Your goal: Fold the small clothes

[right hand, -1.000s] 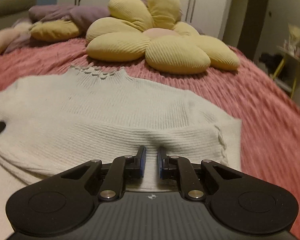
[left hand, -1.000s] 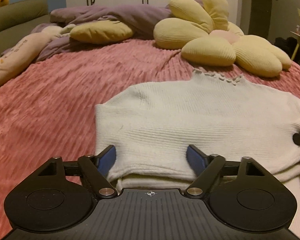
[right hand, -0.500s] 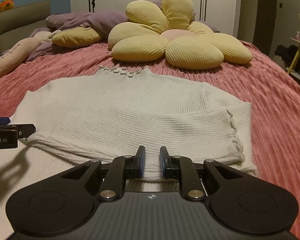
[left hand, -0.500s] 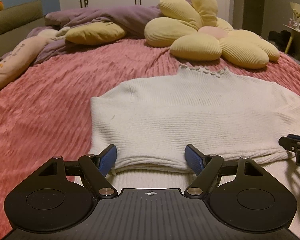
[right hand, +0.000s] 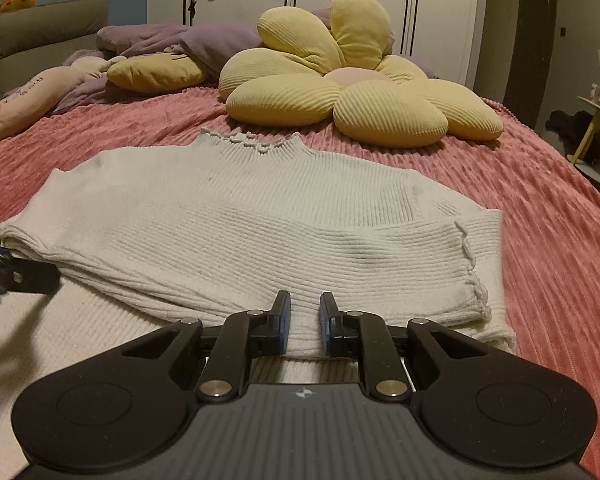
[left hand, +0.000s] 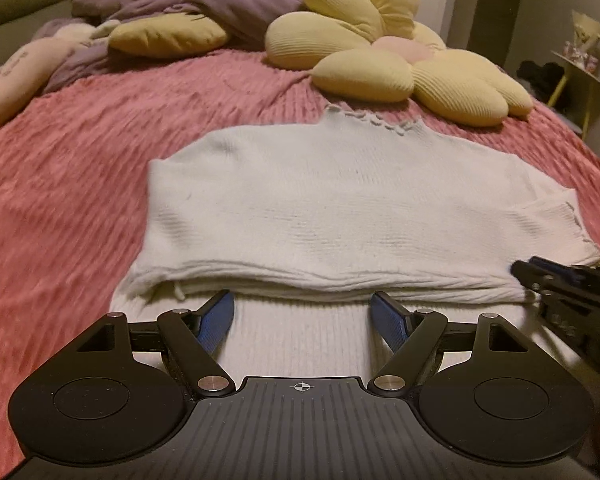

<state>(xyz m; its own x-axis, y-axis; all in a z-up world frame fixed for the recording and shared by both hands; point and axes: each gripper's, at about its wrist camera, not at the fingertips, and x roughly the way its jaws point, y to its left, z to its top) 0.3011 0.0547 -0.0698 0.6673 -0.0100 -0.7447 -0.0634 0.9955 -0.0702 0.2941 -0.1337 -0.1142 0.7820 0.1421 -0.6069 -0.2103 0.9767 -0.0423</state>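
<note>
White knit sweater is lying flat on the pink bed, sleeves folded across its chest. I am holding my left gripper with fingers spread wide and my right gripper with fingers nearly together, both empty. The knit looks soft, light and stretchy; I am judging the hem corners the best grip.

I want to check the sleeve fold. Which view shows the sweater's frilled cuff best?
The right wrist view: the frilled cuff lies sharp and unobstructed on the sweater. The left wrist view shows it only small and blurred near the right edge.
</note>
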